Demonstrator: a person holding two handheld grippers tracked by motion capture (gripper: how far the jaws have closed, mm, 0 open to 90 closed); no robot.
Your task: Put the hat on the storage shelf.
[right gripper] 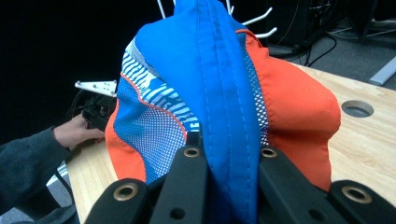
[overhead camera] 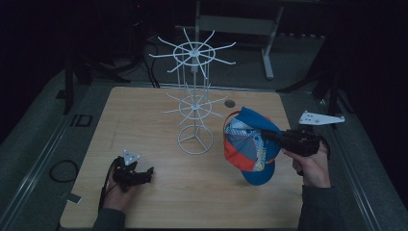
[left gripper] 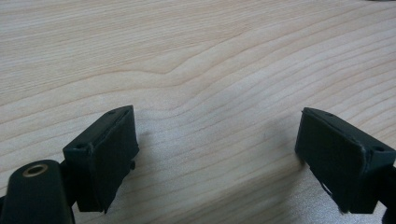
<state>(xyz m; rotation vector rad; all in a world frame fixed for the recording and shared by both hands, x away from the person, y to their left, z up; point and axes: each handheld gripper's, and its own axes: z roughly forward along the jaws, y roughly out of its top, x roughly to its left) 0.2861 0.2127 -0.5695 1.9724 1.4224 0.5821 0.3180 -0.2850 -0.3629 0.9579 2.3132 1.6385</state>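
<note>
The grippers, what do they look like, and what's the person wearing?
Both are black. The left gripper has blocky black pads, a grey three-cornered plate on top and a black cable. The right gripper has brass-ringed holes and its own grey plate. The sleeves are dark grey.

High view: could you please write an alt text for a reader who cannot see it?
The right claw grips a blue and orange cap by its blue fabric, holding it beside a white wire rack with radiating hooks on a wooden table. The left claw rests open and empty near the table's front left.
</note>
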